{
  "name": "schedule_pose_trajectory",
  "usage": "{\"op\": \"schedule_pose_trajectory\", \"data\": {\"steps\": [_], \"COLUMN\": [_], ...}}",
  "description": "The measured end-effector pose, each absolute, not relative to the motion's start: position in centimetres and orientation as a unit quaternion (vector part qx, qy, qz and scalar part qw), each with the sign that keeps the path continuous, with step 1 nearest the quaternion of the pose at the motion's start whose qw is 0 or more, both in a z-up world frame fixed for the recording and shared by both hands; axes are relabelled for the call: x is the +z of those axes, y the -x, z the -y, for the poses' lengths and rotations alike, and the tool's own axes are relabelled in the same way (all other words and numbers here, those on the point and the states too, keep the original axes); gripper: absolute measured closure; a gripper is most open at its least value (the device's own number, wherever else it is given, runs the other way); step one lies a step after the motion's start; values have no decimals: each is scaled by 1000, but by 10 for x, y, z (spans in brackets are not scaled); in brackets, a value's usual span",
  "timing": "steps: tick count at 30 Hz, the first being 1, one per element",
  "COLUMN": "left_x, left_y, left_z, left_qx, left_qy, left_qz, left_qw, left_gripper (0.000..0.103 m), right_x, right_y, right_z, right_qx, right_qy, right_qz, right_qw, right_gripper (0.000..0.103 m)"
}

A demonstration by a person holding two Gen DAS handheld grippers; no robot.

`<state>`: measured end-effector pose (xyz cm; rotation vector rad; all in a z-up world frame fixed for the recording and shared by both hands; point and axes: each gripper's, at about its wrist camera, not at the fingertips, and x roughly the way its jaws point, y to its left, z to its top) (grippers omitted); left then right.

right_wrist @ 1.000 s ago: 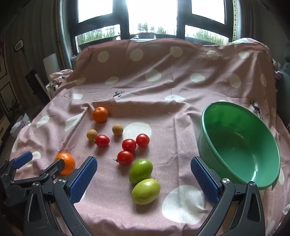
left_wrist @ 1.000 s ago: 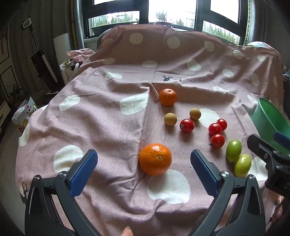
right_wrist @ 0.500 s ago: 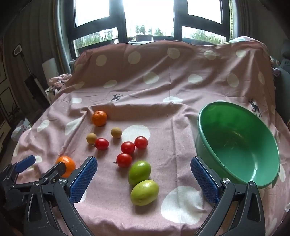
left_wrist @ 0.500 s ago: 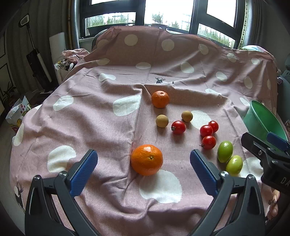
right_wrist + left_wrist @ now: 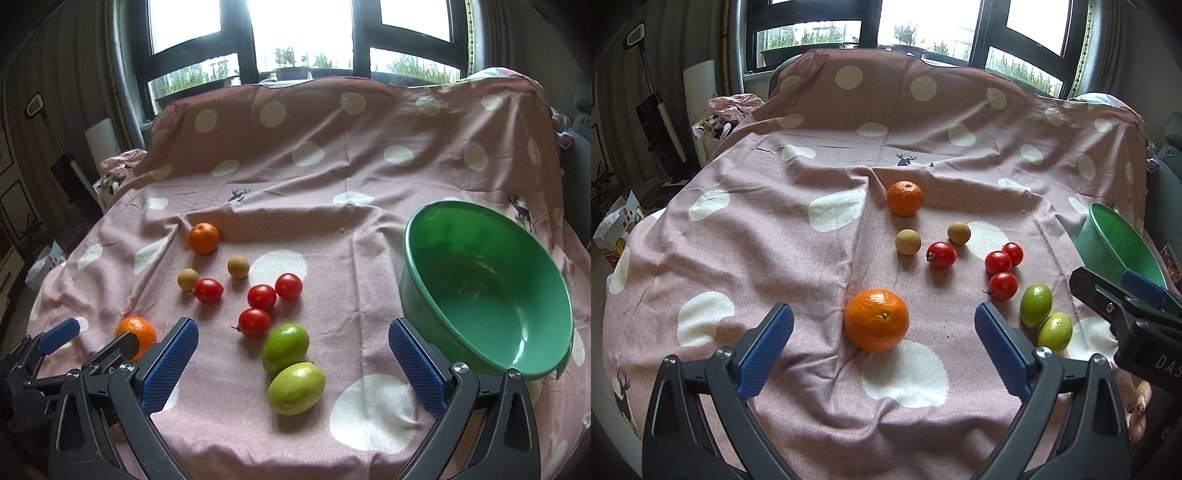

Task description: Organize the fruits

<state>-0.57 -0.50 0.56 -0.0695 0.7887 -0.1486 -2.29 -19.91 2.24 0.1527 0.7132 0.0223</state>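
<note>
I am lining my wide-spread left gripper (image 5: pixel 884 341) up on the near orange (image 5: pixel 876 319), lying dead ahead between its jaws.

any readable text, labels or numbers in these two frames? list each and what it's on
"DAS" – white letters on the black body of the right gripper, cut off by the frame edge in the left wrist view.
Paper bag on the floor at the far left: coloured print, too small and blurred to read.
Nothing readable on the fruit, the green bowl, the spotted cloth or the left gripper.
</note>
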Motion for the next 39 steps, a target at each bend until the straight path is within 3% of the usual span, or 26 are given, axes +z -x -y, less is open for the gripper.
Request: {"op": "schedule_pose_trajectory", "data": {"steps": [39], "left_x": [4], "left_y": [6], "left_z": [8], "left_qx": [-99], "left_qy": [51], "left_qz": [-402], "left_qw": [909], "left_gripper": [29], "right_x": [27], "right_y": [23], "right_z": [202], "right_qx": [6], "right_qy": [-76], "right_qz": [-351], "right_qw": [933], "right_gripper": [0]}}
